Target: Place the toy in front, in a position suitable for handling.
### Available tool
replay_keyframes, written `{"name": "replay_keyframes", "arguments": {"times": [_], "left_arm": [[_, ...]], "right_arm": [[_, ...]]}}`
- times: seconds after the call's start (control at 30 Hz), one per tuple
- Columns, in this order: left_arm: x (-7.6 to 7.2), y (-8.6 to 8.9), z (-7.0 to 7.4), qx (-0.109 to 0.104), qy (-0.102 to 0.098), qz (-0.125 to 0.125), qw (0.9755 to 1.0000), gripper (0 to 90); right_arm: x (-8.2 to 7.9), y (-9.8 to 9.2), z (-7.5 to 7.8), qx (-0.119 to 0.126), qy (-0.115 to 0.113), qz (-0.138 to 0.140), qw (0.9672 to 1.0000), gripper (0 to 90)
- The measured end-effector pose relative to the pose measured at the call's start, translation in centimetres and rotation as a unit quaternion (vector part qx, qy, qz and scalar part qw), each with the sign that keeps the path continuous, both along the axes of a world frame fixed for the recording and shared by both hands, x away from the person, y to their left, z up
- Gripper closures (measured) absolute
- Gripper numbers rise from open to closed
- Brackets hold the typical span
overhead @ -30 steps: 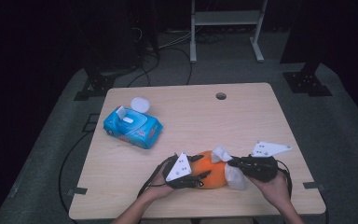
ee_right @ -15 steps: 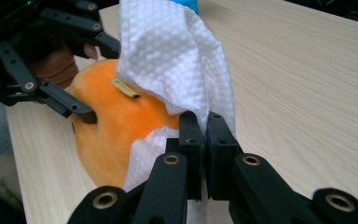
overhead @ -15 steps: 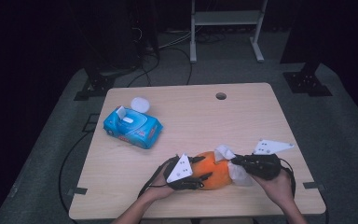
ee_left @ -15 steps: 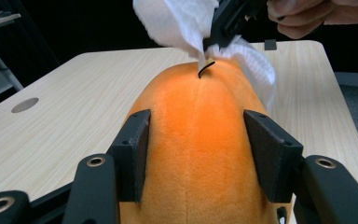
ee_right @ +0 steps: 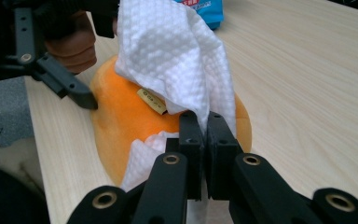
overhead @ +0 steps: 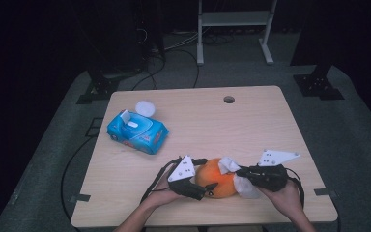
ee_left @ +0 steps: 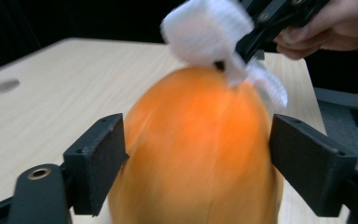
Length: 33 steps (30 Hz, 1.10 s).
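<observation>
Here, label by label:

Orange thing: a rounded orange plush object (overhead: 216, 180) lies on the pale wooden bench (overhead: 222, 125), close to the near edge and a little right of its middle; a small tan tag shows on its flank in the right gripper view.

Left tongs: the left tongs (overhead: 204, 174) straddle the orange plush object from its left side, one black pad on either flank. Their jaws have just been opening. In the left gripper view the pad on the right of that picture stands clear of the plush, while the other sits at its edge (whether it touches I cannot tell, the plush being blurred). So they are spread, with the plush between them and not squeezed.

Right tongs: the right tongs (ee_right: 204, 140) are pressed together on a white dimpled paper wipe (ee_right: 172, 56), pinching a fold of it.

Wipe: it drapes over the top and the right side of the orange plush object, lying on the plush.

Hands: the person's left hand (overhead: 162, 195) and right hand (overhead: 282, 195) come in over the near edge, each holding its tool.

Elsewhere: a blue soft pack of wet wipes (overhead: 137, 133) with its white flap raised lies toward the far left corner, a small white round wad (overhead: 145, 107) just beyond it; a round hole (overhead: 229, 99) sits near the far edge.
</observation>
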<state>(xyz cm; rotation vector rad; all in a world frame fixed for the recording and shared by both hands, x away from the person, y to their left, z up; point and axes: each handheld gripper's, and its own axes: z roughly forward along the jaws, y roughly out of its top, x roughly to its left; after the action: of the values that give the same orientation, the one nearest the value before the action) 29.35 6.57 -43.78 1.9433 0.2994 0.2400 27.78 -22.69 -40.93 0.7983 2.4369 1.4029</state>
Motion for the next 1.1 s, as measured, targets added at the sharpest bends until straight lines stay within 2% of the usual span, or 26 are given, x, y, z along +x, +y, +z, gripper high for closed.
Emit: {"name": "replay_keyframes", "arguments": {"times": [0.03,0.07,0.13,0.17,0.23,0.27,0.33,0.43,0.47,0.57,0.6,0.63,0.7,0.77,0.83,0.9,1.0,1.1], "left_arm": [[0.1,0.0,-0.1,0.005,0.004,0.002,1.0,17.6],[0.0,-0.1,-0.2,0.011,0.002,-0.001,0.9999,23.1],[-0.3,-0.3,0.0,0.019,-0.026,0.009,0.9994,36.6],[-0.4,-0.4,0.1,0.014,-0.036,0.009,0.9992,40.2],[-0.9,-0.9,0.2,0.013,-0.056,0.003,0.9984,42.6],[-1.1,-1.3,0.2,0.014,-0.061,-0.001,0.998,42.6],[-1.4,-1.8,0.2,0.017,-0.069,-0.009,0.9975,42.1],[-1.5,-1.8,0.0,0.014,-0.072,-0.016,0.9972,40.6],[-1.4,-1.7,0.0,0.011,-0.067,-0.014,0.9976,38.7],[-1.0,-1.4,-0.2,0.003,-0.051,-0.004,0.9987,24.5],[-0.8,-1.4,-0.2,0.007,-0.042,0.0,0.9991,18.6],[-0.7,-1.3,-0.3,0.006,-0.037,0.0,0.9993,16.4],[-0.6,-1.2,-0.4,0.004,-0.025,-0.006,0.9996,19.9],[-0.8,-1.3,-0.3,0.011,-0.038,-0.007,0.9992,32.1],[-1.1,-1.7,-0.1,0.003,-0.04,-0.003,0.9992,38.1],[-1.4,-2.2,0.1,0.006,-0.049,-0.007,0.9988,39.1],[-1.7,-2.5,-0.1,0.011,-0.059,-0.01,0.9982,39.3],[-1.5,-2.0,-0.3,0.013,-0.058,-0.01,0.9982,40.5]], "right_arm": [[0.0,-0.1,0.0,0.001,0.002,0.0,1.0,86.1],[0.0,-0.1,0.1,0.0,0.004,0.0,1.0,86.0],[-0.1,0.0,0.7,0.0,-0.008,-0.01,0.9999,86.0],[-0.2,0.2,1.1,0.005,-0.018,-0.015,0.9997,86.0],[-0.5,0.8,1.9,0.026,-0.034,-0.008,0.999,86.1],[-0.6,1.3,2.2,0.027,-0.043,0.0,0.9987,86.1],[-0.9,2.4,2.5,0.044,-0.041,0.026,0.9978,86.1],[-0.9,3.0,2.1,0.032,-0.035,0.038,0.9981,86.1],[-0.8,2.8,1.8,0.033,-0.03,0.036,0.9984,86.2],[-0.3,1.9,1.3,0.03,-0.015,0.024,0.9991,86.2],[-0.2,1.6,1.2,0.029,-0.011,0.021,0.9993,86.2],[-0.3,1.4,1.2,0.026,-0.012,0.018,0.9994,86.2],[-0.2,1.1,1.3,0.025,-0.013,0.011,0.9995,86.2],[-0.3,1.1,1.7,0.04,-0.014,0.01,0.999,86.2],[-0.7,1.8,2.2,0.046,-0.025,0.019,0.9985,86.2],[-1.0,2.7,2.6,0.059,-0.024,0.038,0.9973,86.2],[-1.2,4.0,2.2,0.028,-0.028,0.047,0.9981,86.2],[-0.7,3.3,1.5,0.029,-0.015,0.041,0.9986,86.3]]}}
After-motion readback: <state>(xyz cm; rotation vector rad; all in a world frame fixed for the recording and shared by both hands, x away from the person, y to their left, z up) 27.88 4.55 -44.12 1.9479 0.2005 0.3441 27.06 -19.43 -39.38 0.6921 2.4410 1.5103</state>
